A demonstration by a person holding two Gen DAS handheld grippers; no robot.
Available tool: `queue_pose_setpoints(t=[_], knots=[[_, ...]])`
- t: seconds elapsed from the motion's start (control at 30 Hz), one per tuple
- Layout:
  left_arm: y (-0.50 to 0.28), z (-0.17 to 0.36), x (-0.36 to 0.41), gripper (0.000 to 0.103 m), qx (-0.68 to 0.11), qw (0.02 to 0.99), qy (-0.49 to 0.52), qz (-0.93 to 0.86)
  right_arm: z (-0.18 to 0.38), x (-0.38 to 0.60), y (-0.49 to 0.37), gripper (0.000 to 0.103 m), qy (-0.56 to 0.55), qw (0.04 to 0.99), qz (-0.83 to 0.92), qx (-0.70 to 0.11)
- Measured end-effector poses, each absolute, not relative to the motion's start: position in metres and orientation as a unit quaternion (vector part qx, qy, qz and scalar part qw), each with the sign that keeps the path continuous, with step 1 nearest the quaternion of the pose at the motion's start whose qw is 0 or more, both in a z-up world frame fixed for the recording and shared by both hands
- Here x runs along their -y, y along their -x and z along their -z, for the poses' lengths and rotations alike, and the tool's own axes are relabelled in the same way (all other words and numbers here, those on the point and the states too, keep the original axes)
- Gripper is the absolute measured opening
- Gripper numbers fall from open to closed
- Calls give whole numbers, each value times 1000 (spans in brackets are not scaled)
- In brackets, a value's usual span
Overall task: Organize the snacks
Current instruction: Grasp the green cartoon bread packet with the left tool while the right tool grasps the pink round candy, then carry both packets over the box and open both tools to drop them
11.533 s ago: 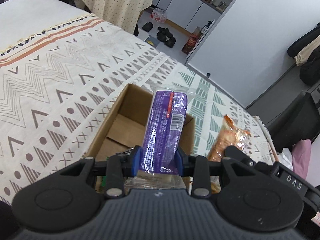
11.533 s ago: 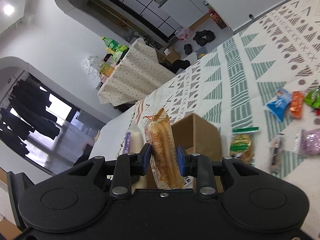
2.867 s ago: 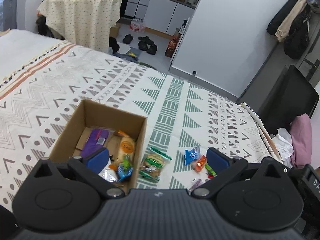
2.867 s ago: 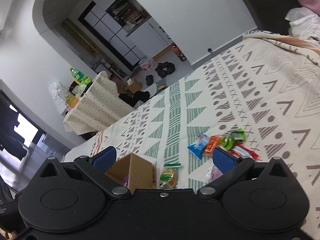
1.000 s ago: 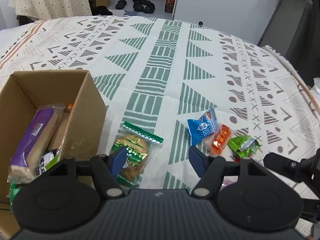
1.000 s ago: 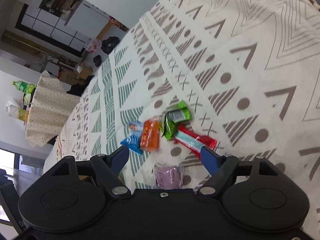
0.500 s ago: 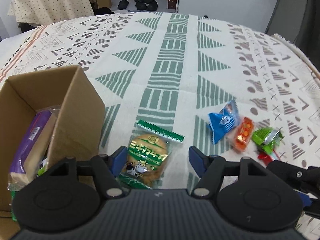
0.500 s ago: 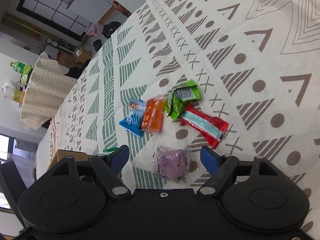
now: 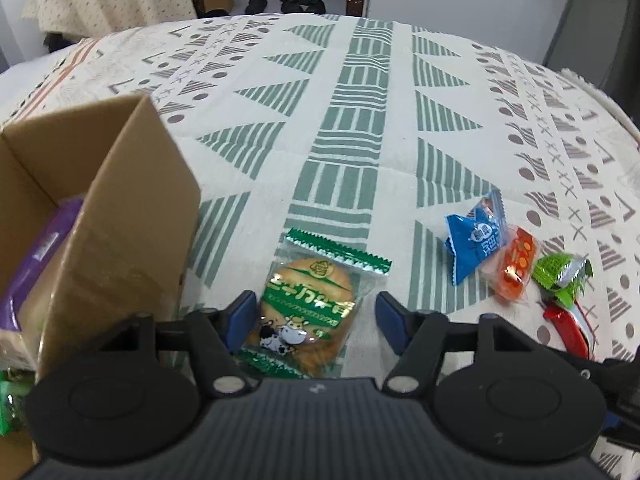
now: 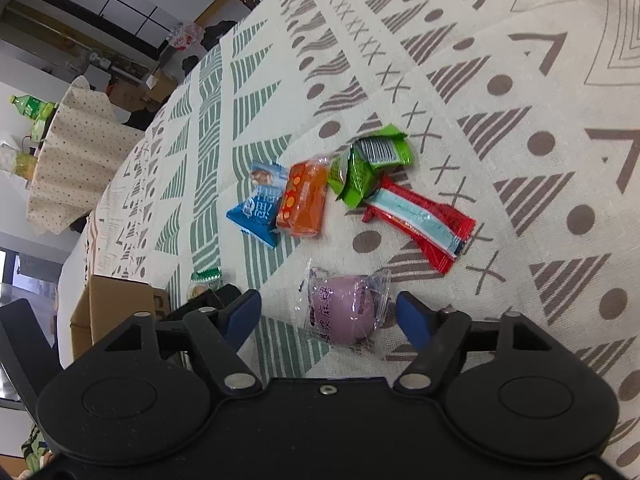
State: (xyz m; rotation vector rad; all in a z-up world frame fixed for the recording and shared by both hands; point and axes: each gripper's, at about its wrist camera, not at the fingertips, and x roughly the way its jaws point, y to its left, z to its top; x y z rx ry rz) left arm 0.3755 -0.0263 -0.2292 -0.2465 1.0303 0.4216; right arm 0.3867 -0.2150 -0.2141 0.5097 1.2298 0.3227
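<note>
On the patterned cloth, a round cracker in a green-edged packet (image 9: 310,300) lies between the blue pads of my left gripper (image 9: 316,316). Its jaws are closing, with small gaps left on both sides. A purple ball snack in clear wrap (image 10: 346,312) lies between the pads of my right gripper (image 10: 330,316), whose jaws are also closing without touching it. The cardboard box (image 9: 120,216) stands at the left, with a purple packet (image 9: 38,256) inside.
A blue packet (image 10: 256,208), an orange one (image 10: 302,200), green ones (image 10: 368,164) and a red bar (image 10: 420,224) lie in a cluster beyond the purple snack. The box (image 10: 116,304) and the left gripper's fingers (image 10: 216,300) show at lower left of the right wrist view.
Both grippers have sunk toward the cloth and narrowed their jaws. The cracker packet now sits between the left pads and the purple snack between the right pads.
</note>
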Motion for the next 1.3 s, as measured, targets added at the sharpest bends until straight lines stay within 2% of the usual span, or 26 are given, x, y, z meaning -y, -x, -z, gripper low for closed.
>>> queue_pose_setpoints(t=[0.03, 0.13, 0.2, 0.3, 0.87, 1.3], knots=[[-375, 229, 26, 55, -487, 841, 115, -203, 214, 215, -386, 68, -235, 775, -149, -567], [-372, 224, 23, 49, -489, 839, 126, -203, 216, 216, -387, 57, -235, 776, -147, -567], [-370, 220, 22, 48, -488, 839, 131, -203, 217, 215, -387, 36, -225, 779, -143, -568], [-364, 213, 22, 47, -485, 840, 143, -196, 217, 218, -387, 32, -231, 777, -141, -569], [-324, 135, 30, 47, -426, 873, 172, -165, 173, 221, -376, 29, -265, 797, -189, -509], [-287, 90, -16, 47, -379, 883, 192, -200, 131, 190, -354, 29, -262, 809, -267, -454]])
